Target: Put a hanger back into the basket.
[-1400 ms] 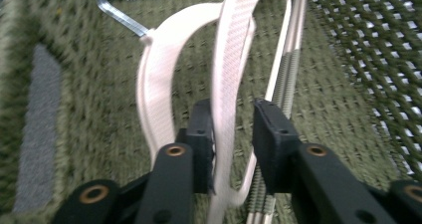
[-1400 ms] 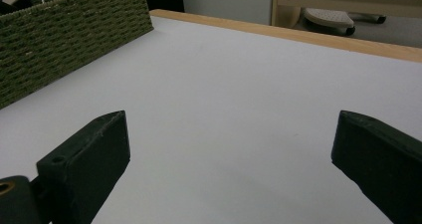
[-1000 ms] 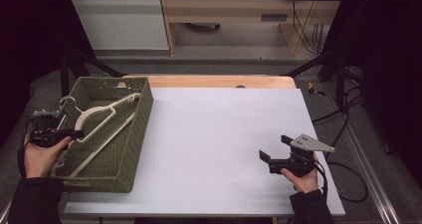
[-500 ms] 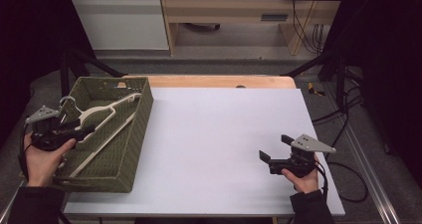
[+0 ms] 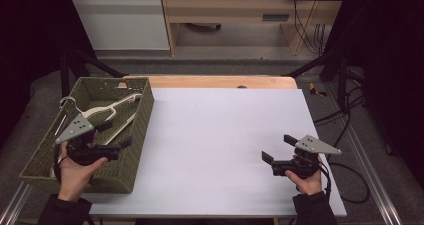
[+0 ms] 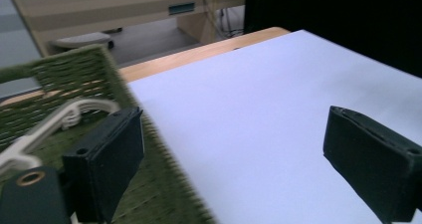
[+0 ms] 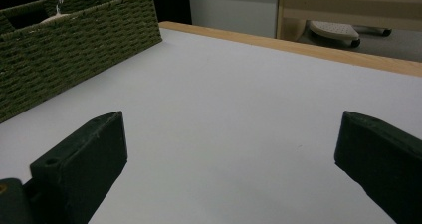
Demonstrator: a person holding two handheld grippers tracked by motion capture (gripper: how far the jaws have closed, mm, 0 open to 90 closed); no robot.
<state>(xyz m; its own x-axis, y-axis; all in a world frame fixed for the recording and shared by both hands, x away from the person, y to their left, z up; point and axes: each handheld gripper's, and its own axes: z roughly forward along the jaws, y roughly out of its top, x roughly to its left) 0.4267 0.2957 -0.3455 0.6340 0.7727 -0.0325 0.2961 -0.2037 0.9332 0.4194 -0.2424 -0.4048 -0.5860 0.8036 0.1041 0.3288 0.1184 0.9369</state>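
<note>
Olive-green woven basket point(image 5: 137, 135); cream-white hangers point(image 5: 107, 116) inside. White tabletop point(image 5: 220, 135), pale wood edge point(image 5: 220, 81). Black gripper jaws.

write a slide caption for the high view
Left gripper open over the green basket holding hangers.

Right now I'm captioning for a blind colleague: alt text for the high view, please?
The left gripper, jaws open and empty, is over a green woven basket holding cream clothes hangers. The right gripper, open, rests on the white table.
</note>
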